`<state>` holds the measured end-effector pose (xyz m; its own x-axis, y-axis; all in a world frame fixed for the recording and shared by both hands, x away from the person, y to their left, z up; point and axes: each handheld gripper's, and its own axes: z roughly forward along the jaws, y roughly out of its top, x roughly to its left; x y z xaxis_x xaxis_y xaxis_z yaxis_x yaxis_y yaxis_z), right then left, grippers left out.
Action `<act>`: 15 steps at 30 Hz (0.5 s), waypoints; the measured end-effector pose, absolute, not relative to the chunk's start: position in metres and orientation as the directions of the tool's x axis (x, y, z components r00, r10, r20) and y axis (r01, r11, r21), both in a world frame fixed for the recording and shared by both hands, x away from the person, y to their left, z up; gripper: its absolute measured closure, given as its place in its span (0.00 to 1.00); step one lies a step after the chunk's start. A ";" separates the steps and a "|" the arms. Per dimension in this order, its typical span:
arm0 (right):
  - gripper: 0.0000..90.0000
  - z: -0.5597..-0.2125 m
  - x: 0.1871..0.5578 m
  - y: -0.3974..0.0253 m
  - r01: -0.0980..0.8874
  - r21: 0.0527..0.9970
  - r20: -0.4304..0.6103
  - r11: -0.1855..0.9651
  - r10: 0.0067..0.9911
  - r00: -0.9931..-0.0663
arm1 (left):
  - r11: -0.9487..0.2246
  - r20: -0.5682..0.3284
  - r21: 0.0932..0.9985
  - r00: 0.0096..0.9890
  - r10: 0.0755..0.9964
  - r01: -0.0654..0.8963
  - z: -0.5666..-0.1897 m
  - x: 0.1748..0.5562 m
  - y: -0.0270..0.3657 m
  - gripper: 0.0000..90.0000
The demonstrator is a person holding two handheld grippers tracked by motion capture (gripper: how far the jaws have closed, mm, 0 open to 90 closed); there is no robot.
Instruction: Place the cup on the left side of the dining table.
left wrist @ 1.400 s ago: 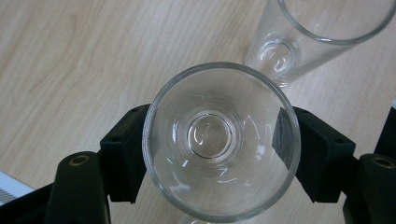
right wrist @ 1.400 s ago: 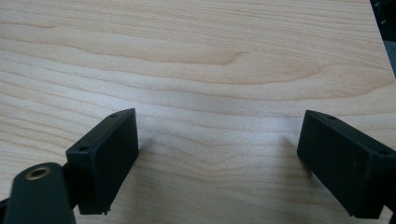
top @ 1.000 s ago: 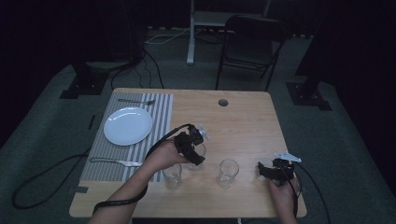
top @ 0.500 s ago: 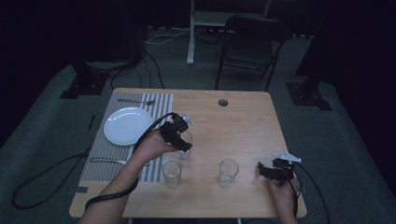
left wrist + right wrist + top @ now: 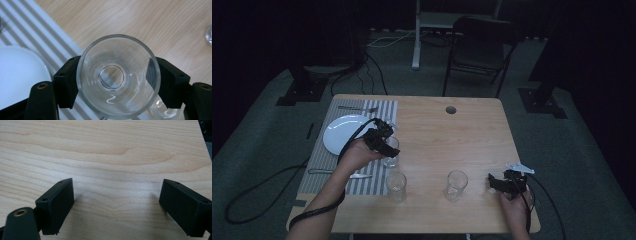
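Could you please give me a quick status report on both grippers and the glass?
Left gripper shut on glass, beside plate. Right gripper open over bare table. Nothing blocking.

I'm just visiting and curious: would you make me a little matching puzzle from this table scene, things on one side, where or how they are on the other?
Things:
1. white plate
2. glass
3. right gripper
4. fork

States:
A. open, over bare wood
B. clamped between the left gripper's jaws
C. at the striped mat's far edge
D. on the mat, beside the held glass

Pairs: 1-D, 2-B, 3-A, 4-C
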<state>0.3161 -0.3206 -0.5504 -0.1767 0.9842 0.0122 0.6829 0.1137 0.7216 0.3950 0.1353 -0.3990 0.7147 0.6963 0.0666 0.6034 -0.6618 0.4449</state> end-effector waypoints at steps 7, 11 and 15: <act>0.14 -0.550 0.316 -0.321 0.683 0.721 0.012 0.114 0.984 -0.177 | -0.627 0.070 0.437 0.671 0.739 0.645 -0.404 0.396 0.161 0.33; 0.14 -0.550 0.316 -0.321 0.683 0.721 0.012 0.114 0.984 -0.177 | -0.593 0.070 0.440 0.632 0.772 0.675 -0.410 0.397 0.179 0.33; 0.14 -0.550 0.316 -0.321 0.683 0.721 0.012 0.114 0.984 -0.177 | -0.587 0.068 0.428 0.623 0.779 0.688 -0.413 0.397 0.189 0.33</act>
<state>0.3160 -0.3207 -0.5504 -0.1766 0.9842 0.0118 0.6831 0.1139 0.7214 0.3971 0.1891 -0.4130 0.6229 0.7794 0.0677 0.6876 -0.5866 0.4279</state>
